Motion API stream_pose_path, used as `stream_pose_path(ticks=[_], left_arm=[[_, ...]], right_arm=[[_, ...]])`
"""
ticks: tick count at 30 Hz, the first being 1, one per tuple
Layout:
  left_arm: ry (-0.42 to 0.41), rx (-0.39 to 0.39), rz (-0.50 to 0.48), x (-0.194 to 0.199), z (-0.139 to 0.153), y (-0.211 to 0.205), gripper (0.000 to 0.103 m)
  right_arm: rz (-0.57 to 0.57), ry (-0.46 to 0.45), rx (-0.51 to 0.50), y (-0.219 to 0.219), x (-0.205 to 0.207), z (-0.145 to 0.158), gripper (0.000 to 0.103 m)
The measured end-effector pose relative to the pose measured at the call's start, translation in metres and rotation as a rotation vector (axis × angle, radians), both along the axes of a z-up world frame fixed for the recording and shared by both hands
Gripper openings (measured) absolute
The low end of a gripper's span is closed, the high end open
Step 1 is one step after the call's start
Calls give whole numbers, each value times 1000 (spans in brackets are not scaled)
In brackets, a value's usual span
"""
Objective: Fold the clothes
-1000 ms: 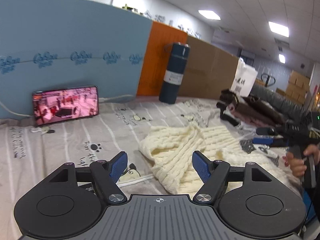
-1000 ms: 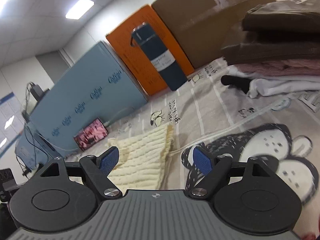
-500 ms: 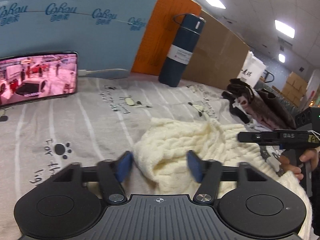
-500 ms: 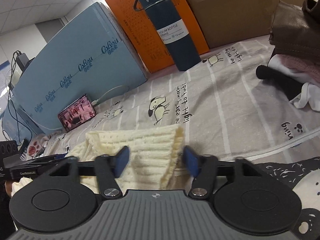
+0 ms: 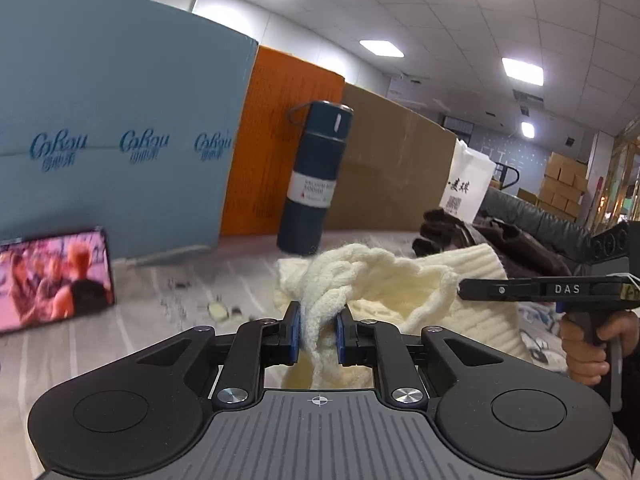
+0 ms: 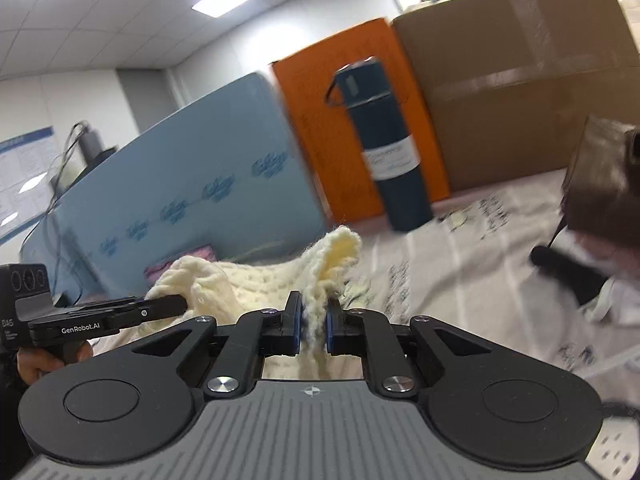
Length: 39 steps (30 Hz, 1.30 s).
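While both tools grip the knit, the scene reads:
Left gripper point(image 5: 318, 334): jaws just closed, clamping a bunched fold of the cream sweater point(image 5: 400, 280).
Right gripper point(image 6: 313, 330): jaws just closed, pinching another edge of it.
Sweater: lifted off the printed sheet point(image 6: 460, 264), before a navy flask point(image 5: 316, 178).

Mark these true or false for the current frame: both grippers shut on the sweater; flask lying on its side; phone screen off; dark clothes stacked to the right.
1. Both the left gripper and the right gripper are shut on the cream knit sweater. True.
2. The blue flask lies on its side. False: it stands upright by the orange board.
3. The phone screen is off. False: it shows a video.
4. Dark clothes are piled to the right of the sweater. True.
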<state>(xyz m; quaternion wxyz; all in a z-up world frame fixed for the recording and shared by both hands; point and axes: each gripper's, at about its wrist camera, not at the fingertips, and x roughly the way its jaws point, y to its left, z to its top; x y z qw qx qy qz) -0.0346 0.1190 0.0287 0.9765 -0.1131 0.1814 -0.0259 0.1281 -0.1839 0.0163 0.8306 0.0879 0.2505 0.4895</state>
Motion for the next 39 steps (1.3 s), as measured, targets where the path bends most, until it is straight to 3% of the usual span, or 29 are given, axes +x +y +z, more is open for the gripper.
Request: stream_pose_path(ticks=[6,8,9,10,12,13,17,19,21,24,27,31,34,39], left_arm=[[120,-11,35,31,-28,7,22],[143,-23,53,33,-34,10,26],[134,-29,67,30,-32,13,31],[122,-30,81,25,-31,16,37],[96,-31,101,12,-26,21,50],[82,-37,113,3,-23,24,56],[46,-71,145,-36,-11,30,63],[24,-87,141,-57,-6,28,75],[6,-106,119,-73,-3,23,79],[-7,-145,63,-91,-3,15,80],[-12,-212,19,-102,-6,10,80],[-36,-227,-38,-112,-5,0,80],[-36,-233,-79,-117,-5,-6,80],[-17,-193,-76,-129,-5,-17,80]], right_arm=[[-47,113,-110,11,31,-33,11],[-53,151,-114,9,36,-39,15],[-54,164,-111,7,37,-39,22],[-61,162,-118,5,36,-38,40],[-70,151,-123,2,31,-34,55],[-75,141,-118,-1,28,-32,56],[-116,79,-59,-19,16,-18,65],[-41,91,23,-27,13,-13,72],[82,136,100,-29,11,-11,77],[276,201,140,-22,2,-13,87],[374,189,61,-9,-20,-13,89],[352,185,-2,-16,-40,-16,89],[375,227,14,-30,-49,-21,90],[403,197,-31,-41,-84,-22,90]])
